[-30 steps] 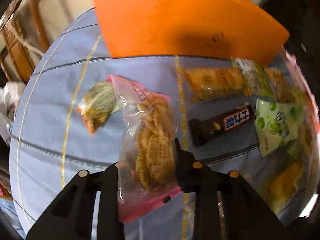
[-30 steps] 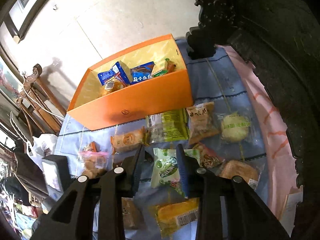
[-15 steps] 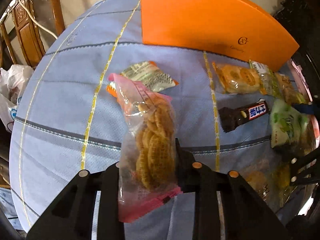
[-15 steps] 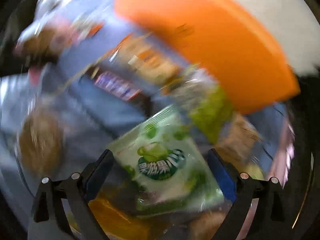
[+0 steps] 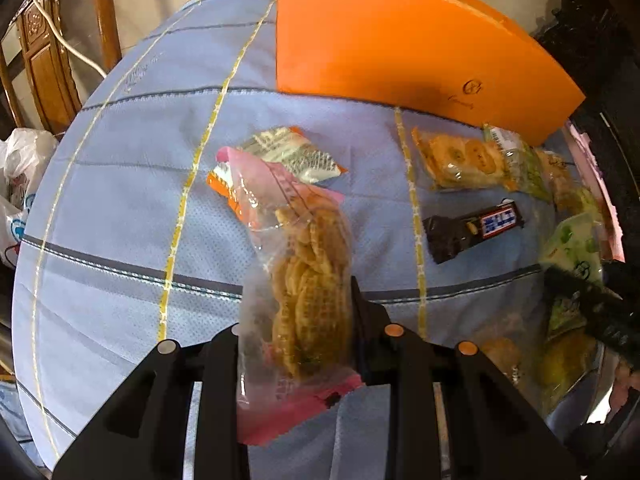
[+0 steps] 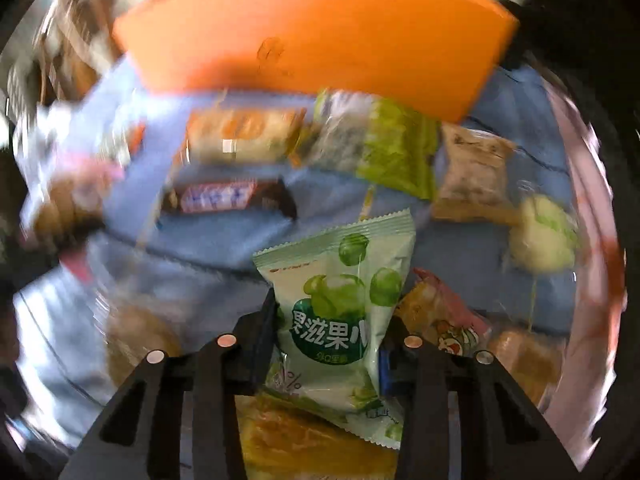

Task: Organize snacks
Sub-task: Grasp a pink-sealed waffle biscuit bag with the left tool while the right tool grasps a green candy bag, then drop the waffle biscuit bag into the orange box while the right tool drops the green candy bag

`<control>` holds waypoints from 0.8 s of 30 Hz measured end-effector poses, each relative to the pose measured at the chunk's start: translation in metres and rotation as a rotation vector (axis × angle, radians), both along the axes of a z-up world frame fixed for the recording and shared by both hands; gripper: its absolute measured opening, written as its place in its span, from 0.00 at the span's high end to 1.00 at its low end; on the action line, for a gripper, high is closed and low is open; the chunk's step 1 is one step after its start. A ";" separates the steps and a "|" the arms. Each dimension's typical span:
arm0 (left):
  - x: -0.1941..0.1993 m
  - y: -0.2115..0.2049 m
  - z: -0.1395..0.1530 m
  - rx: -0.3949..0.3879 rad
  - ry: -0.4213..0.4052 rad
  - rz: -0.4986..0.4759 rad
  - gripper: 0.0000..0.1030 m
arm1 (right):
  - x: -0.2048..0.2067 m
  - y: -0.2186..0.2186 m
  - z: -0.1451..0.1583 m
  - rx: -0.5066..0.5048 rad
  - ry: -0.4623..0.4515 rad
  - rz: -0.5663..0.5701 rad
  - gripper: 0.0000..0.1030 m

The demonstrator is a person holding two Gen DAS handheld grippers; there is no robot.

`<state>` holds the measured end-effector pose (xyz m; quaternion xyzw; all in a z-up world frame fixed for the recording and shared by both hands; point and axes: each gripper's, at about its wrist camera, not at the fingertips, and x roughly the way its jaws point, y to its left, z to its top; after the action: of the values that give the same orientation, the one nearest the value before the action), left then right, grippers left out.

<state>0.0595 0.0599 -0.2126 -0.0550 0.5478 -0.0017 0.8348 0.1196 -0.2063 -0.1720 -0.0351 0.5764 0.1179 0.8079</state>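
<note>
My left gripper (image 5: 296,320) is shut on a clear pink-edged bag of lattice crackers (image 5: 308,280) and holds it above the blue tablecloth (image 5: 120,200). My right gripper (image 6: 328,328) is shut on a pale green fruit-jelly packet (image 6: 340,300); that view is blurred by motion. The orange box (image 5: 400,40) stands at the back of the table, also in the right wrist view (image 6: 312,32). My right gripper's black body shows at the right edge of the left wrist view (image 5: 592,304).
Loose snacks lie in front of the box: an orange-and-white packet (image 5: 288,156), a biscuit pack (image 5: 460,160), a dark chocolate bar (image 5: 472,228), a green-ended packet (image 6: 376,140), a brown packet (image 6: 472,172), a round bun (image 6: 544,236). Wooden chairs (image 5: 52,60) stand at the left.
My right gripper has closed on the green packet and lifted it, swinging towards the box. My left gripper has held the cracker bag and shifted slightly.
</note>
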 end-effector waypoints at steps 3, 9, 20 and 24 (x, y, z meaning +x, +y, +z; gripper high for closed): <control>-0.001 0.000 0.019 -0.014 -0.006 0.007 0.74 | -0.001 -0.005 0.027 0.035 -0.057 -0.060 0.61; -0.001 -0.003 0.092 -0.071 -0.139 -0.033 0.74 | 0.003 -0.008 0.094 0.092 -0.194 -0.108 0.60; 0.130 -0.017 0.192 0.091 -0.243 -0.073 0.74 | 0.141 -0.020 0.159 0.241 -0.238 -0.173 0.60; 0.172 -0.017 0.193 0.106 -0.208 -0.056 0.74 | 0.182 -0.022 0.158 0.245 -0.210 -0.189 0.60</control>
<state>0.2320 0.0426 -0.0196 0.0048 0.4587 -0.0017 0.8886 0.3011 -0.2279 -0.0145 0.1057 0.4708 0.1065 0.8694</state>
